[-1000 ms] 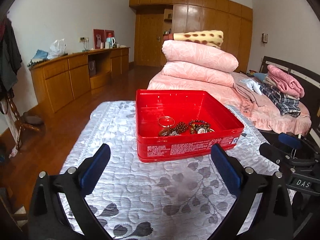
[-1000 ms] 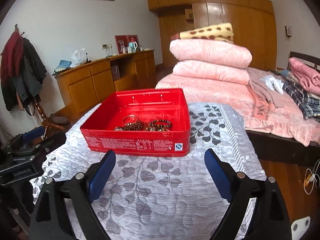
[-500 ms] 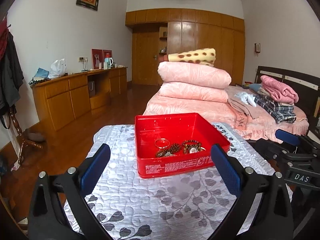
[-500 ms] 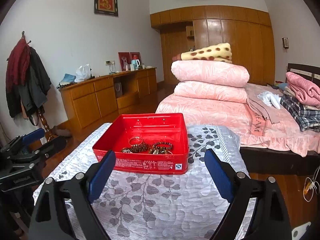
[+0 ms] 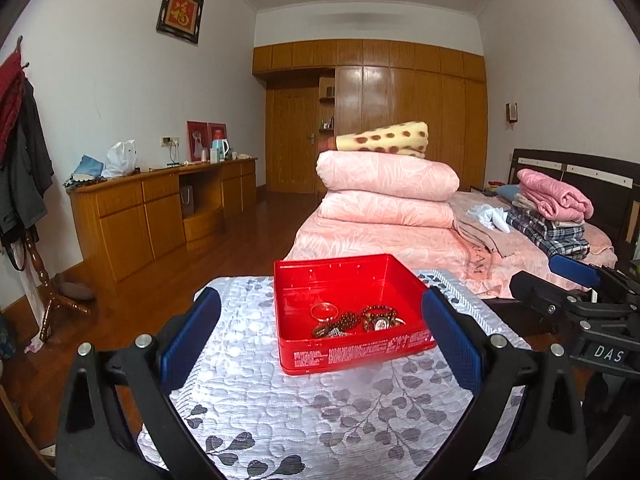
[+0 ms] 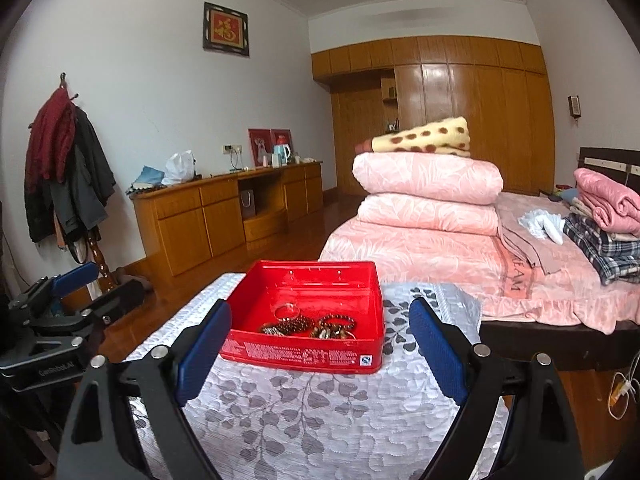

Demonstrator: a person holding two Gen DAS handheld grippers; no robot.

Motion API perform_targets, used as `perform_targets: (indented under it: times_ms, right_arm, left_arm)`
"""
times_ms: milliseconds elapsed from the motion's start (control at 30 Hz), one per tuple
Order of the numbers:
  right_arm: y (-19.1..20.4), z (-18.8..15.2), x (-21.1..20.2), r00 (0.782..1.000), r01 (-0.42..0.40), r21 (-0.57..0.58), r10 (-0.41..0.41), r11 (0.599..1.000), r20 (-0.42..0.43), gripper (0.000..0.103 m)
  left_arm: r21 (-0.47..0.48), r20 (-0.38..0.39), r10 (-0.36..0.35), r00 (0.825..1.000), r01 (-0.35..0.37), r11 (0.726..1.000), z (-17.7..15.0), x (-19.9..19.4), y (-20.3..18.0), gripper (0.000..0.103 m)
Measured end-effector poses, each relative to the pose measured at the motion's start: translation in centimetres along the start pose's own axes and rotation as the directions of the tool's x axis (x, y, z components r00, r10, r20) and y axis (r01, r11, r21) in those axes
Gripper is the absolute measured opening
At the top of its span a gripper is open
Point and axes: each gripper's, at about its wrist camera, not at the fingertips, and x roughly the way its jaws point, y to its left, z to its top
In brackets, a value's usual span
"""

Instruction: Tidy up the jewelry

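Beyond both tools' spread fingers, jewelry box [image 5: 352,316]

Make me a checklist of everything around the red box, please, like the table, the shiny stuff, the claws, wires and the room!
Surface: table under a white quilted cloth with grey leaf print.
Job's things: open red box on the cloth; inside lie a clear bangle, a dark bead bracelet and more bracelets, bunched together.
Clutter: nothing seen on the cloth besides the box.
Claws: left claw open, holding nothing; right claw open, holding nothing. Both are held back from the box.
Cables: a cord and plug on the floor beside the bed.
Surroundings: bed with folded pink quilts, wooden sideboard, coat rack, wardrobe wall.
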Motion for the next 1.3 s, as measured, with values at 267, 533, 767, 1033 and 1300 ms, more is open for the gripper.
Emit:
perform_targets:
  times_ms: [267, 533, 767, 1033, 1300]
  right_arm:
    - [0.4, 0.5, -1.2, 0.999, 0.000, -0.013, 0.001, 1.000, 0.036, 0.088]
    - [0.8, 0.9, -2.2, 0.998, -0.001, -0.028, 0.002, 1.000, 0.057, 0.088]
    - [1.0, 1.2, -2.8, 0.998, -0.003, -0.033, 0.005, 0.999, 0.070, 0.088]
    - [1.0, 1.3, -3.1, 0.997, -0.004, -0.034, 0.007, 0.999, 0.074, 0.088]
    - [1.0, 1.2, -3.0, 0.997, -0.005, -0.033, 0.007, 0.999, 0.075, 0.088]
  left_arm:
    - [0.003, 0.057, -0.003, 0.998, 0.002, 1.000, 0.6, -1.6, -0.1, 0.097]
    - [0.016, 0.081, -0.007, 0.997, 0.006, 1.000, 0.7, -2.7, -0.5, 0.097]
    - [0.014, 0.096, -0.005, 0.995, 0.004, 1.000, 0.8, -3.2, -0.5, 0.097]
    - [0.012, 0.103, -0.003, 0.995, 0.002, 1.000, 0.9, -3.6, -0.4, 0.097]
    - [0.012, 0.104, -0.003, 0.995, 0.002, 1.000, 0.9, -3.7, -0.3, 0.097]
